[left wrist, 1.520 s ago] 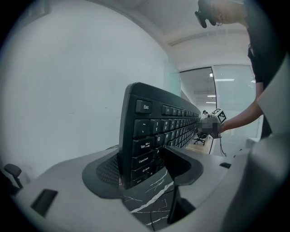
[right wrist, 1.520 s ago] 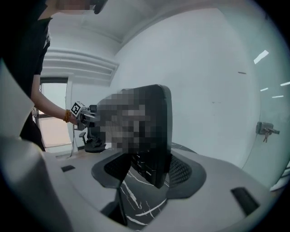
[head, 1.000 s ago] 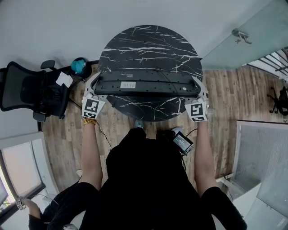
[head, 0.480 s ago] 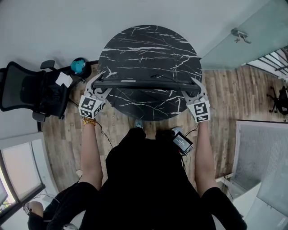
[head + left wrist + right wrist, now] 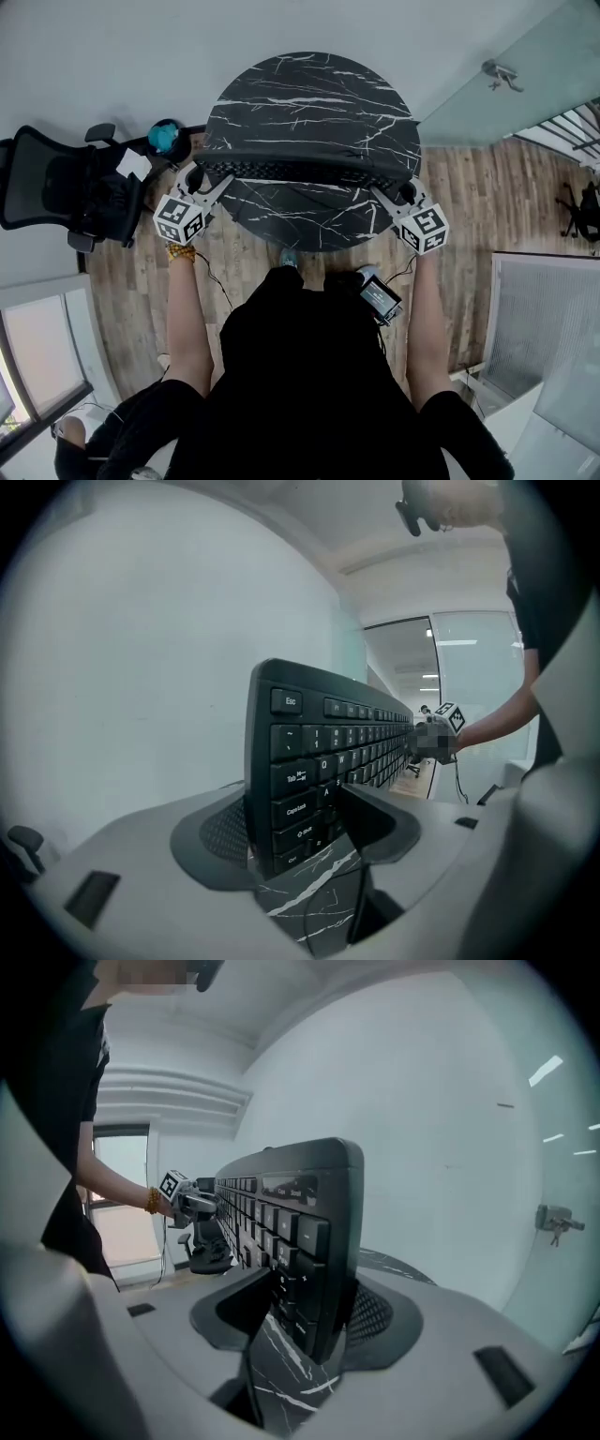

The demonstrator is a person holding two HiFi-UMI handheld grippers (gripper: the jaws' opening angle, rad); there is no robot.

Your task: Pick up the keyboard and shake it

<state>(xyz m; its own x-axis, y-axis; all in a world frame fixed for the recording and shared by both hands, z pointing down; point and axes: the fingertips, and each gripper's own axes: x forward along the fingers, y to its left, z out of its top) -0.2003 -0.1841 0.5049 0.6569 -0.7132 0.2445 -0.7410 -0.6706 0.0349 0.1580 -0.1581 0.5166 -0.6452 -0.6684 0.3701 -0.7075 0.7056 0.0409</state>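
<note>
Jaws of the left gripper [image 5: 201, 176] and right gripper [image 5: 401, 186] clench the keyboard [image 5: 305, 172] by its ends, the right's just tightening. It hangs over the worktop [image 5: 309, 94], the office chair [image 5: 58, 187] seemingly clear.

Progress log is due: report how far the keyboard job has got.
Done: the keyboard is picked up, the left gripper and right gripper each clamped on one end, above the marble table. In hand: it is tipped up on its long edge, keys towards the person, consistent with mid-shake. Left: finishing the shake; one moment cannot show how much remains.
</note>
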